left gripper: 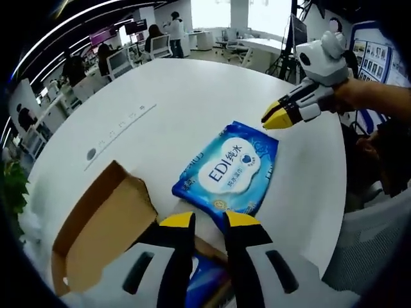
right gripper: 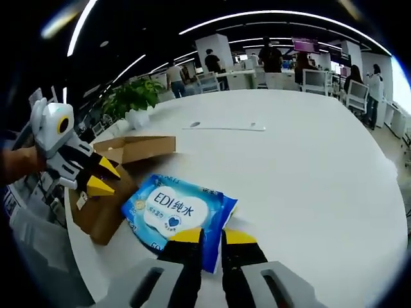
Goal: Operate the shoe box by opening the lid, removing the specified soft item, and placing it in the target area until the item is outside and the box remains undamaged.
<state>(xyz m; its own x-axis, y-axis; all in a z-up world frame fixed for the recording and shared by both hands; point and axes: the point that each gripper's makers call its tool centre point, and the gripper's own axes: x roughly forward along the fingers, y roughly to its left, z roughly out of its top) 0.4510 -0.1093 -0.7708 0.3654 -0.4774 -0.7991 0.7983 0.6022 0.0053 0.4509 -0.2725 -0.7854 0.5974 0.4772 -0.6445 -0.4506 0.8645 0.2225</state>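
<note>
A blue and white wipes pack [left gripper: 231, 168] [right gripper: 174, 210] lies flat on the white round table [left gripper: 192, 90] [right gripper: 308, 160], outside the brown shoe box [left gripper: 106, 231] [right gripper: 106, 205]. The box stands open with its lid flap [right gripper: 138, 146] folded back. Something blue [left gripper: 204, 277] shows inside it, under my left gripper [left gripper: 209, 221]. That gripper hovers over the box's edge, open and empty, and it is also the left gripper [right gripper: 99, 178] seen above the box. My right gripper [right gripper: 212, 236] [left gripper: 277, 119] hangs just over the pack's far corner, jaws only slightly apart, holding nothing.
A thin strip with a dark dot [left gripper: 91, 154] [right gripper: 221, 127] lies on the table beyond the box. A potted plant [right gripper: 131, 96] stands past the table edge. Desks, chairs and people [left gripper: 173, 29] are in the background. A person's arm [left gripper: 379, 96] carries the right gripper.
</note>
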